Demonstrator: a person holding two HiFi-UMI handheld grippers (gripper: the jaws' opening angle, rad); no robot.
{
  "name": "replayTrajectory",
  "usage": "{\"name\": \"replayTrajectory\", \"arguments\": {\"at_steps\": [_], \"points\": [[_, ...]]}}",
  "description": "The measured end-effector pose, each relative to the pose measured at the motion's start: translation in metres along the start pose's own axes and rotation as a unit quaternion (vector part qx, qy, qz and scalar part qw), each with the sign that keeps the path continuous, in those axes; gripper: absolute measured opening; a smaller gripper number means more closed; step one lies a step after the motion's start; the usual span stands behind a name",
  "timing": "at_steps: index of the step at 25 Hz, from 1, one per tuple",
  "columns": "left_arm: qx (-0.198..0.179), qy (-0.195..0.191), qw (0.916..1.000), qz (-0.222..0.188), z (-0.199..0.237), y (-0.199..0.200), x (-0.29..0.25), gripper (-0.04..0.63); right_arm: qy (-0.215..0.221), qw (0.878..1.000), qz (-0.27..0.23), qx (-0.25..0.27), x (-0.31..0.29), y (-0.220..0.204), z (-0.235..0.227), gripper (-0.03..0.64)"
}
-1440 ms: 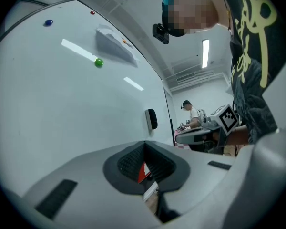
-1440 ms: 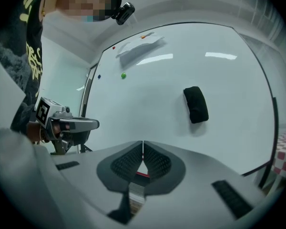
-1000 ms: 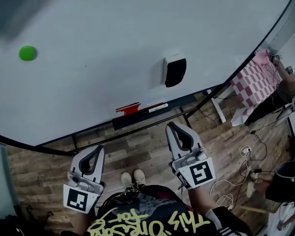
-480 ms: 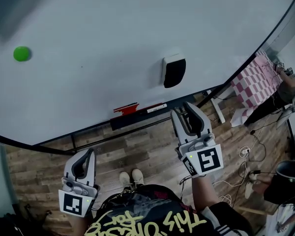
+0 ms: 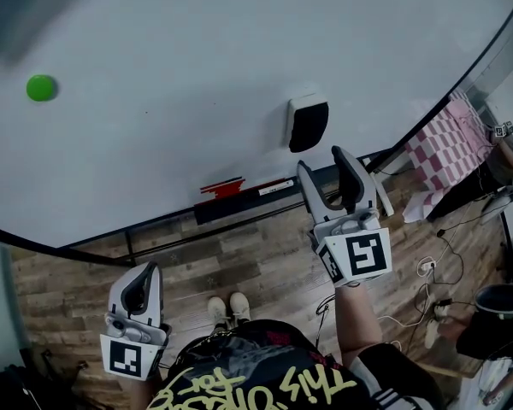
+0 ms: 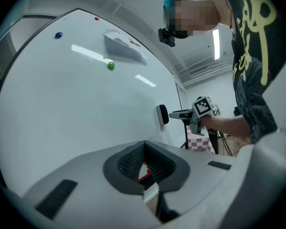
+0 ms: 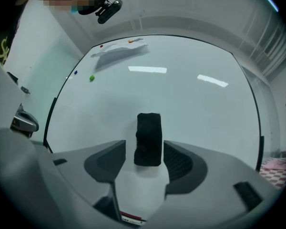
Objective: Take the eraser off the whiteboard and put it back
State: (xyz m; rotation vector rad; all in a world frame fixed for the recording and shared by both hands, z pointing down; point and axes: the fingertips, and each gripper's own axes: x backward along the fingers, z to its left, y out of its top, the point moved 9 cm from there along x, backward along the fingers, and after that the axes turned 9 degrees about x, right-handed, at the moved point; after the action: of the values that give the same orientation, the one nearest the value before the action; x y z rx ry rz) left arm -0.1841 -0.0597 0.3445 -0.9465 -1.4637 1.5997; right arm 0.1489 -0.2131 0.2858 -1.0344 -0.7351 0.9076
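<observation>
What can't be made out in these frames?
Eraser, back face: every view, hidden against the whiteboard.
Red item on the tray: head view, too small to identify.
White label beside it: head view, print too small.
Sheet high on the board: both gripper views, blurred.

The whiteboard is smooth and glossy, with bright reflections. The eraser has a matt black felt-like face and a white plastic shell. At 6 o'clock, the floor is wood-grain planks. The left hand-held gripper is matt grey plastic with dark ribbed pads.
</observation>
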Motion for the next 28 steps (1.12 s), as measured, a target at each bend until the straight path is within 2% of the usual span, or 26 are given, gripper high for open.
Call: {"name": "replayTrajectory", "arguments": {"at_steps": [9, 17, 28], "points": [[-0.004, 0.026, 0.9996, 0.0, 0.004, 0.0, 0.015, 0.006, -0.015, 1.0, -0.022, -0.006, -0.026, 0.003, -0.011, 0.262], [-0.008, 0.047, 0.9989, -0.004, 0.005, 0.002, 0.025, 0.006, -0.021, 0.999, -0.016, 0.025, -0.043, 0.005, -0.01, 0.268], [-0.008, 0.068, 0.9976, 0.0, 0.008, 0.002, 0.037, 0.006, -0.033, 0.999, 0.003, 0.023, -0.059, 0.003, -0.011, 0.268]]}}
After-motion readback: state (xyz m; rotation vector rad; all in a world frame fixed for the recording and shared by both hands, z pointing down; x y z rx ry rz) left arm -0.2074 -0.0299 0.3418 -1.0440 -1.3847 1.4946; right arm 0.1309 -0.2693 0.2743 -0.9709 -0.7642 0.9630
